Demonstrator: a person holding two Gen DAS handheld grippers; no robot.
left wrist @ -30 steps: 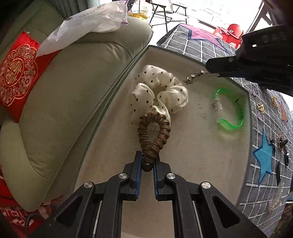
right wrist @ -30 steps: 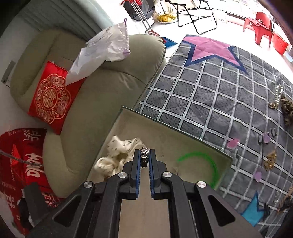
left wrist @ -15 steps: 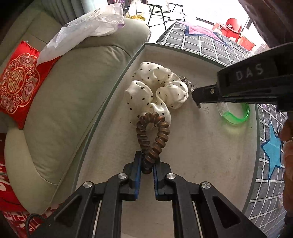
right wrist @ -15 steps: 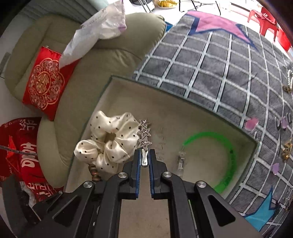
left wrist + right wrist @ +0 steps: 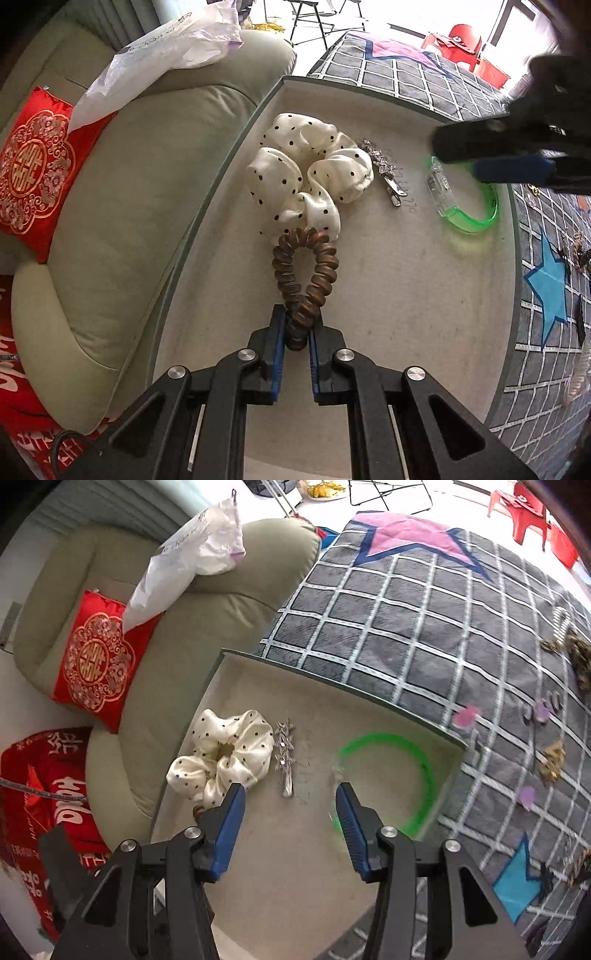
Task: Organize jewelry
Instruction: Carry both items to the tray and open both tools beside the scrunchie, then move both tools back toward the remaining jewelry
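Note:
A beige tray point(image 5: 406, 295) point(image 5: 295, 867) holds a white dotted scrunchie point(image 5: 306, 177) point(image 5: 225, 757), a silver star hair clip point(image 5: 384, 173) point(image 5: 285, 757) beside it and a green bangle point(image 5: 469, 218) point(image 5: 406, 775). My left gripper point(image 5: 297, 334) is shut on a brown spiral hair tie point(image 5: 306, 277) that lies on the tray, touching the scrunchie. My right gripper point(image 5: 290, 805) is open and empty above the tray, near the clip; it shows in the left wrist view point(image 5: 509, 158) over the bangle.
A grey checked blanket point(image 5: 424, 627) under the tray carries several loose jewelry pieces point(image 5: 552, 760) at the right. A green sofa point(image 5: 140, 177) with a red cushion point(image 5: 29, 170) and a plastic bag point(image 5: 192, 561) lies left of the tray.
My right gripper opened and let go of the silver star clip, which now lies on the tray beside the scrunchie. The gripper pulled back. The left gripper stayed shut on the hair tie.

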